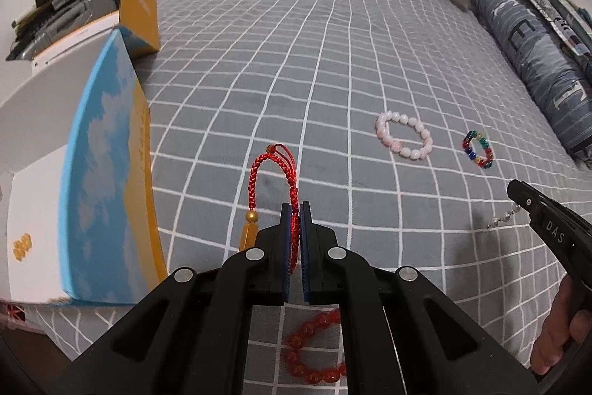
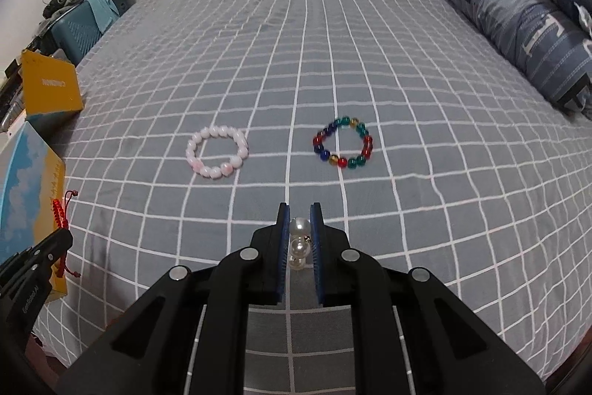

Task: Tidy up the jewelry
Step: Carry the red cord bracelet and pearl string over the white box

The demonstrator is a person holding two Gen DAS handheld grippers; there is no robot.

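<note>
Here, left tongs (image 1: pixel 295 206) upright, clamped on red braided bracelet (image 1: pixel 272 169).

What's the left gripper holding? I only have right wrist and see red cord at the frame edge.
Observer: The left gripper has its jaws shut on a red braided bracelet carrying a gold bead.
Operator: Any jewelry I'm missing?
Observer: A red beaded bracelet lies on the bedspread beneath that gripper.
Operator: My pearls?
Observer: Part of the pearl strand trails out past the tip of the right gripper.
</note>
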